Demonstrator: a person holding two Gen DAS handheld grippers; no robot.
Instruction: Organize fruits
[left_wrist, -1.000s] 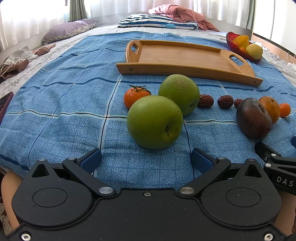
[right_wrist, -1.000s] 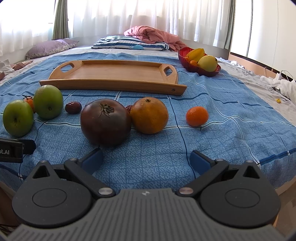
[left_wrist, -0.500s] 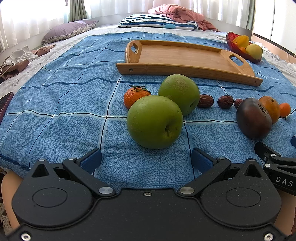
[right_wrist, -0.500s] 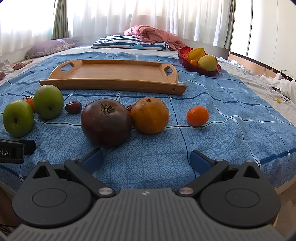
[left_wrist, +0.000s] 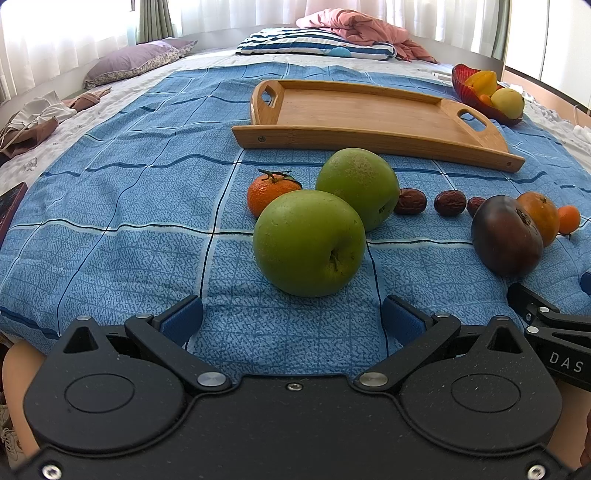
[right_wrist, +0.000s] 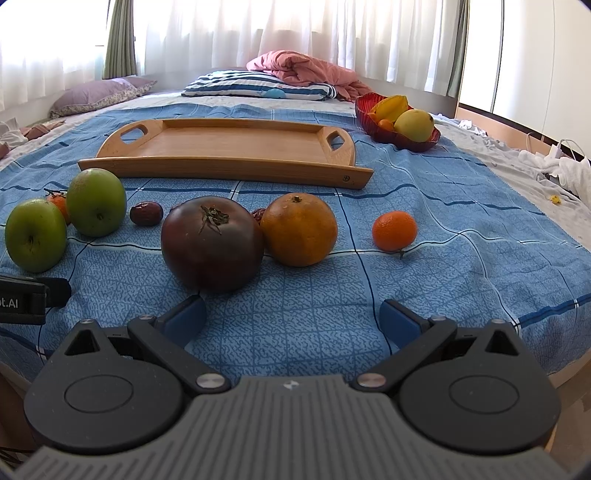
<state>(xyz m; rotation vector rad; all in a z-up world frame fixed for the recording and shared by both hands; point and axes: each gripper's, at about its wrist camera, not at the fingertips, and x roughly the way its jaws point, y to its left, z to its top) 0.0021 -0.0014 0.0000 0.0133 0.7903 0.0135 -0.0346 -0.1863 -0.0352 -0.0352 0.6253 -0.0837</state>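
Blue checked bedspread (left_wrist: 110, 206) covers the bed where everything lies. Low over its near edge, the left gripper (left_wrist: 291, 317) has its blue-padded fingers (left_wrist: 183, 319) spread wide, holding and touching nothing; a green apple (left_wrist: 308, 247) sits just ahead, between the fingers' lines, with a second green apple (left_wrist: 358, 186) and a small tangerine (left_wrist: 271, 192) behind it. The right gripper (right_wrist: 293, 319) is equally wide apart and empty, its left finger (right_wrist: 184, 321) close before a dark purple tomato (right_wrist: 212, 243). An orange (right_wrist: 299, 229) touches the tomato's right side. Farther ahead lies the bare wooden tray (right_wrist: 229, 146).
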